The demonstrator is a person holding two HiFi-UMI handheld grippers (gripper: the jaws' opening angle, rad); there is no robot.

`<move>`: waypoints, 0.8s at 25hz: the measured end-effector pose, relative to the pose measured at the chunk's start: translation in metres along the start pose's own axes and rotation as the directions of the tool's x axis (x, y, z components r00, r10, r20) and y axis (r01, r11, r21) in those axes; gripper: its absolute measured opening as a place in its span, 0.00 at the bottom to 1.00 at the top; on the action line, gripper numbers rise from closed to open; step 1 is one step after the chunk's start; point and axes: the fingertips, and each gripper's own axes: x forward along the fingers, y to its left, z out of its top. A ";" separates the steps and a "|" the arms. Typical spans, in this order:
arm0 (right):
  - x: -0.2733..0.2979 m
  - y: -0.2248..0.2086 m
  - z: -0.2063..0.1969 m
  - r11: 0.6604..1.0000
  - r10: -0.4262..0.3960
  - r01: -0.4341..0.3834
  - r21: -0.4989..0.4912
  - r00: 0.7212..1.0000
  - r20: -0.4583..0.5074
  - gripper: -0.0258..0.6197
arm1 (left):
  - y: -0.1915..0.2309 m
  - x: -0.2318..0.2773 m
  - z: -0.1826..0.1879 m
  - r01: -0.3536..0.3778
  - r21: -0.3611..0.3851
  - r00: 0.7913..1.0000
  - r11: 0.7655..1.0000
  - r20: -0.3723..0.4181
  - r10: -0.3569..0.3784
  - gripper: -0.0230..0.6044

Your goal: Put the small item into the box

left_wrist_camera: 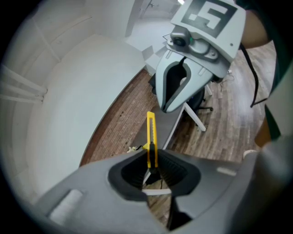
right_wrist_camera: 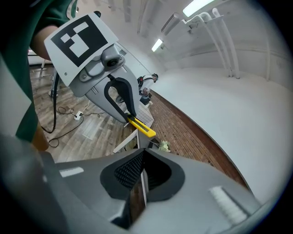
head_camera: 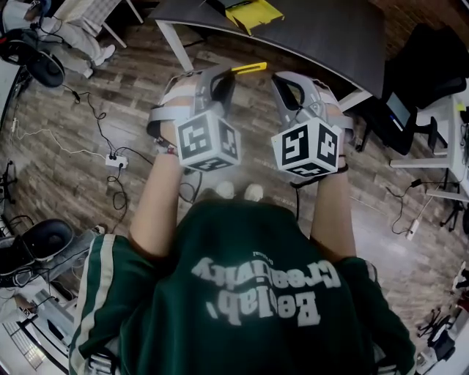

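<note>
Looking down in the head view, you've got both grippers held up in front of your chest over the wood floor (head_camera: 88,168), with the marker cubes facing the camera. The left gripper (head_camera: 226,75) has a yellow knife (head_camera: 249,69) sticking out of its tip toward the right gripper (head_camera: 283,79). The two tips are near each other but apart. That view can't really show how the jaws stand, though.

The left gripper view sorts that out. Its jaws are clamped on the lower end of the knife, and the yellow body stands up almost straight from between the pads. You also see the right gripper hanging just above and beyond it.

The right gripper view shows that gripper's pads pressed together with nothing between them, so it's clenched and empty. From there the knife is seen side-on, slanting down out of the left gripper's tip, which the left gripper's own camera doesn't give you.

Only the head view shows the box (head_camera: 253,13). It's a yellow thing lying on the dark surface (head_camera: 315,36) at the top of the frame, well apart from the knife, and part of it is cut off by the edge. The gripper views catch just an edge of the surface, a brick strip and a white wall. The head view also picks up a power strip (head_camera: 116,161) on the floor off to your left.
</note>
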 end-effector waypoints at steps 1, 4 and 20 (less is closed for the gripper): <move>-0.001 0.000 -0.003 1.000 0.001 -0.001 -0.003 1.000 -0.002 0.05 | -0.002 0.000 0.002 -0.001 0.001 1.000 1.000 -0.002 0.001 0.14; -0.006 0.000 -0.011 1.000 0.006 -0.006 -0.008 1.000 0.002 0.05 | -0.008 0.002 0.010 -0.005 0.001 1.000 1.000 -0.009 0.005 0.14; -0.036 0.002 -0.058 1.000 0.002 -0.002 -0.004 1.000 -0.003 0.05 | -0.042 0.010 0.047 -0.009 -0.008 1.000 1.000 -0.017 0.009 0.14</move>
